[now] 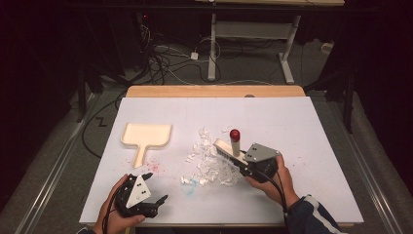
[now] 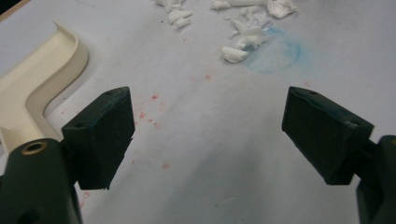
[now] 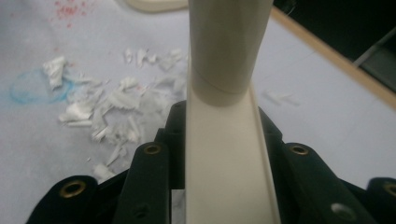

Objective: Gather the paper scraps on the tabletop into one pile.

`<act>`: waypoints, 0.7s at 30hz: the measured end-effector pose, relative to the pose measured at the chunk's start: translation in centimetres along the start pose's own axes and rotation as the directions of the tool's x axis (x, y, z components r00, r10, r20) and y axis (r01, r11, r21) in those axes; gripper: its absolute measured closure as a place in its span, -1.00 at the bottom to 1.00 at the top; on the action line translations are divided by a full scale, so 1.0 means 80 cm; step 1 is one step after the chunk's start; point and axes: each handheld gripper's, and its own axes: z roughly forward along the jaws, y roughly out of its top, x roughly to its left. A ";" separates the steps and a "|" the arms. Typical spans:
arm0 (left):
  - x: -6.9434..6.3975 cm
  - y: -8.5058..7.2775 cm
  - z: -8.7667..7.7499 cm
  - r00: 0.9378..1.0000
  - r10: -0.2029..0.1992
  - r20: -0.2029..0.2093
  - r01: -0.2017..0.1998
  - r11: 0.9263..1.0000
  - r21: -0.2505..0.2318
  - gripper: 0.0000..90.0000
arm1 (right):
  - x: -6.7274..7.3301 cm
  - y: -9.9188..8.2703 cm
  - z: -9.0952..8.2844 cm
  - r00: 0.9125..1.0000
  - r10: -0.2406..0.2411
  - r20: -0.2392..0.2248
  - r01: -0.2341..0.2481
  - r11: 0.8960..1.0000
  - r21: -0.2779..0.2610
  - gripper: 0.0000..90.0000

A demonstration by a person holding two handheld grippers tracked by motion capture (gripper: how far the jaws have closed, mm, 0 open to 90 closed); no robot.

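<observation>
Overhead, the right gripper (image 1: 243, 163) is clamping a brush (image 1: 229, 146) at the scraps (image 1: 209, 163), dustpan (image 1: 145, 136) lying at ten o'clock, unfilled. The left gripper (image 2: 205, 135) is gaping wide, holding nothing. Rightward, jaws are squeezing the brush; sweeping looks barely begun.

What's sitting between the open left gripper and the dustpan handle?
Nothing solid: in the high view, bare white table with faint red specks separates the left gripper from the dustpan.
</observation>
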 end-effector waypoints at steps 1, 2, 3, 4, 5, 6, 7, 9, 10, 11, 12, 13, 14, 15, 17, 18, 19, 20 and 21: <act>0.000 0.000 0.000 1.000 0.000 0.000 0.000 1.000 0.000 -0.64 | 0.000 0.000 0.000 1.000 0.000 0.000 0.000 1.000 0.000 0.51; 0.001 0.000 0.001 1.000 -0.002 0.002 0.002 1.000 0.002 -0.64 | -0.008 0.004 -0.010 1.000 0.025 0.000 -0.025 0.999 -0.029 0.51; 0.001 0.000 0.001 1.000 -0.002 0.003 0.002 1.000 0.003 -0.64 | -0.014 0.005 -0.013 0.999 0.036 0.009 -0.036 0.999 -0.040 0.51; 0.000 0.000 0.001 1.000 -0.001 0.003 0.001 1.000 0.004 -0.64 | -0.019 0.006 -0.014 0.999 0.046 0.021 -0.045 0.998 -0.048 0.51; 0.000 0.000 0.001 1.000 -0.002 0.003 0.002 1.000 0.005 -0.64 | -0.025 0.007 -0.014 0.998 0.052 0.030 -0.050 0.997 -0.056 0.51; 0.000 -0.001 0.001 1.000 -0.003 0.004 0.003 1.000 0.005 -0.64 | -0.031 0.008 -0.013 0.998 0.058 0.037 -0.056 0.997 -0.060 0.51; 0.000 -0.001 0.001 1.000 -0.003 0.005 0.003 1.000 0.006 -0.64 | -0.037 0.009 -0.011 0.996 0.068 0.055 -0.065 0.996 -0.063 0.51; 0.001 -0.001 0.002 1.000 -0.007 0.006 0.007 1.000 0.007 -0.64 | -0.051 0.011 -0.005 0.993 0.069 0.095 -0.063 0.996 -0.065 0.51; 0.001 -0.001 0.002 1.000 -0.007 0.006 0.007 1.000 0.007 -0.64 | -0.058 0.011 0.000 0.990 0.073 0.117 -0.067 0.996 -0.059 0.51; 0.002 -0.002 0.002 1.000 -0.009 0.008 0.009 1.000 0.008 -0.64 | -0.065 0.011 0.006 0.988 0.078 0.132 -0.072 0.996 -0.049 0.51; 0.002 -0.002 0.003 1.000 -0.010 0.011 0.010 1.000 0.009 -0.64 | -0.073 0.011 0.013 0.986 0.083 0.146 -0.078 0.996 -0.040 0.51; 0.001 -0.002 0.003 1.000 -0.011 0.012 0.011 1.000 0.009 -0.64 | -0.080 0.011 0.020 0.982 0.081 0.172 -0.077 0.997 -0.029 0.51; 0.001 -0.002 0.004 1.000 -0.011 0.013 0.010 1.000 0.011 -0.64 | -0.087 0.011 0.029 0.978 0.083 0.193 -0.082 0.997 -0.017 0.51; 0.001 -0.002 0.004 1.000 -0.010 0.013 0.009 1.000 0.013 -0.64 | -0.093 0.010 0.037 0.974 0.095 0.205 -0.094 0.995 -0.012 0.51; 0.002 -0.002 0.004 1.000 -0.010 0.017 0.009 1.000 0.014 -0.64 | -0.099 0.009 0.047 0.973 0.099 0.209 -0.100 0.995 -0.004 0.51; 0.002 -0.002 0.005 1.000 -0.011 0.018 0.011 1.000 0.015 -0.64 | -0.108 0.007 0.066 0.968 0.114 0.222 -0.120 0.993 0.016 0.51; 0.002 -0.003 0.006 1.000 -0.019 0.024 0.019 1.000 0.021 -0.64 | -0.110 0.007 0.076 0.966 0.106 0.235 -0.117 0.993 0.034 0.51; 0.002 -0.003 0.006 0.999 -0.019 0.025 0.018 1.000 0.022 -0.64 | -0.110 0.008 0.086 0.963 0.073 0.261 -0.091 0.994 0.058 0.51; 0.002 -0.003 0.006 0.999 -0.019 0.025 0.018 1.000 0.022 -0.64 | -0.110 0.008 0.086 0.963 0.073 0.261 -0.091 0.994 0.058 0.51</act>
